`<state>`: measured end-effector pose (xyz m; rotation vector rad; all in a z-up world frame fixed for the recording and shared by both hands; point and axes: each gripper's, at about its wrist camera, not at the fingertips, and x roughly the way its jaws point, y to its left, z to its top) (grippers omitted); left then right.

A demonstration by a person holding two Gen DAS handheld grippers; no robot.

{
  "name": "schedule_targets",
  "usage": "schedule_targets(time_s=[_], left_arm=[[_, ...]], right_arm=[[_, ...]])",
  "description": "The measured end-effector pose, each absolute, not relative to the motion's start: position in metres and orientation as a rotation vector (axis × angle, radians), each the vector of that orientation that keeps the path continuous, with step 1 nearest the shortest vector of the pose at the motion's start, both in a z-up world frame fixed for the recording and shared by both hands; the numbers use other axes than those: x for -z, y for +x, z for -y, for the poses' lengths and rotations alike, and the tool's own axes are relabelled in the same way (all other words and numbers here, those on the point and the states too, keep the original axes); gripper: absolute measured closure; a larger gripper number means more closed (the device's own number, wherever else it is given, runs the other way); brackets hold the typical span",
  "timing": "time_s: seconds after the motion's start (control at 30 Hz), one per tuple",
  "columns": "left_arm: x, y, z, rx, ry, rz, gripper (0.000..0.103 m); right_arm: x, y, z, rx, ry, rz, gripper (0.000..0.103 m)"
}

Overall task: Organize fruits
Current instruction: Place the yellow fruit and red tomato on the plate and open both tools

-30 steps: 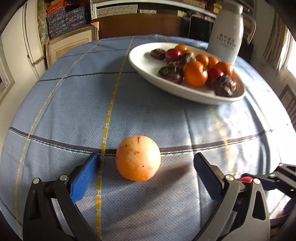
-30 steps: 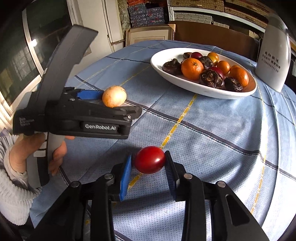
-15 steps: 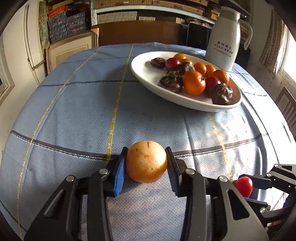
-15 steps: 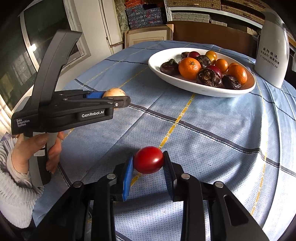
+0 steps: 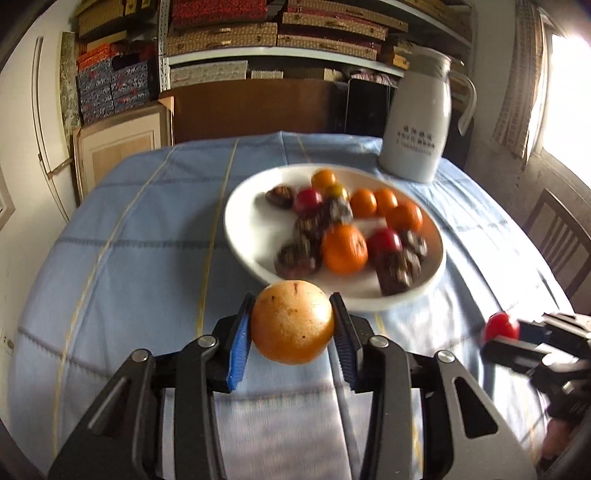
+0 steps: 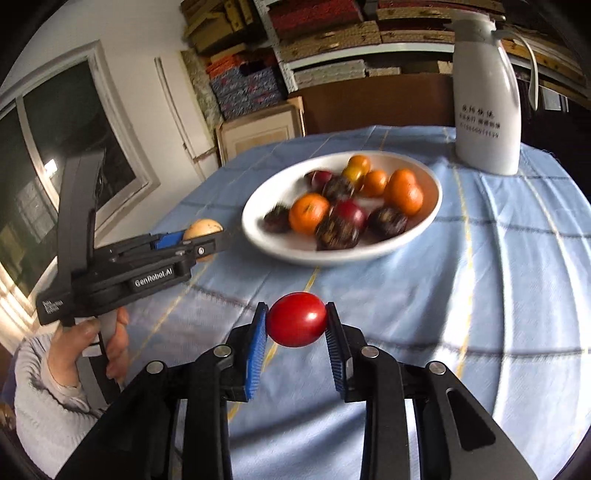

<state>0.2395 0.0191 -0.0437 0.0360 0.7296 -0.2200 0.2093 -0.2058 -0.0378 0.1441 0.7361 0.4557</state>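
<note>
My left gripper (image 5: pixel 291 325) is shut on a pale orange fruit (image 5: pixel 292 322) and holds it above the blue tablecloth, just short of the white bowl's (image 5: pixel 251 206) near rim. My right gripper (image 6: pixel 296 325) is shut on a red tomato (image 6: pixel 296 319), lifted above the cloth in front of the bowl (image 6: pixel 369 253). The bowl holds several oranges, red fruits and dark fruits. The left gripper also shows in the right wrist view (image 6: pixel 207 240) with its orange fruit (image 6: pixel 203 228). The red tomato shows at the right of the left wrist view (image 5: pixel 501 325).
A white jug (image 5: pixel 417 122) stands behind the bowl at the table's far right, also in the right wrist view (image 6: pixel 485 96). Shelves of boxes (image 5: pixel 258 33) and a wooden cabinet lie beyond the table. A chair (image 5: pixel 561 240) is at the right edge.
The left gripper closed on the orange fruit and lifted it toward the bowl. The right gripper, still holding the tomato, also rose and moved closer to the bowl.
</note>
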Motion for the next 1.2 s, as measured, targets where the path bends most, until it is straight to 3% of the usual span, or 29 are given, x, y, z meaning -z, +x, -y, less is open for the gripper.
schedule_targets(time_s=[0.2,0.43,0.47,0.5,0.57,0.63,0.67,0.77,0.83,1.07,1.2], left_arm=[[0.036,0.3,-0.021,0.212,-0.018,-0.741,0.064],[0.06,0.362,-0.018,0.204,-0.035,-0.8,0.062],[0.061,0.364,-0.019,0.205,-0.04,-0.8,0.057],[0.062,0.364,-0.02,0.205,-0.044,-0.798,0.053],[0.058,0.361,-0.024,0.208,-0.051,-0.778,0.042],[0.05,0.354,-0.028,0.201,-0.059,-0.752,0.039],[0.045,0.347,-0.03,0.2,-0.062,-0.735,0.033],[0.029,0.318,-0.032,0.167,-0.036,-0.658,0.014],[0.026,0.293,-0.032,0.135,-0.01,-0.613,0.01],[0.06,0.228,-0.026,0.07,0.007,-0.672,0.008],[0.061,0.197,-0.012,-0.009,0.083,-0.641,0.005]], right_arm=[[0.01,0.27,0.207,-0.418,0.178,-0.704,0.072],[0.042,0.339,0.19,-0.355,0.17,-0.78,0.071],[0.049,0.343,0.191,-0.335,0.184,-0.784,0.069],[0.052,0.345,0.194,-0.333,0.195,-0.789,0.061],[0.048,0.339,0.204,-0.345,0.229,-0.754,0.06],[0.034,0.33,0.214,-0.345,0.263,-0.7,0.06],[0.023,0.319,0.219,-0.352,0.281,-0.661,0.06],[0.004,0.284,0.226,-0.353,0.266,-0.566,0.037],[0.005,0.259,0.229,-0.323,0.244,-0.523,0.031],[0.054,0.204,0.227,-0.289,0.232,-0.613,0.029],[0.053,0.182,0.231,-0.271,0.255,-0.559,0.016]])
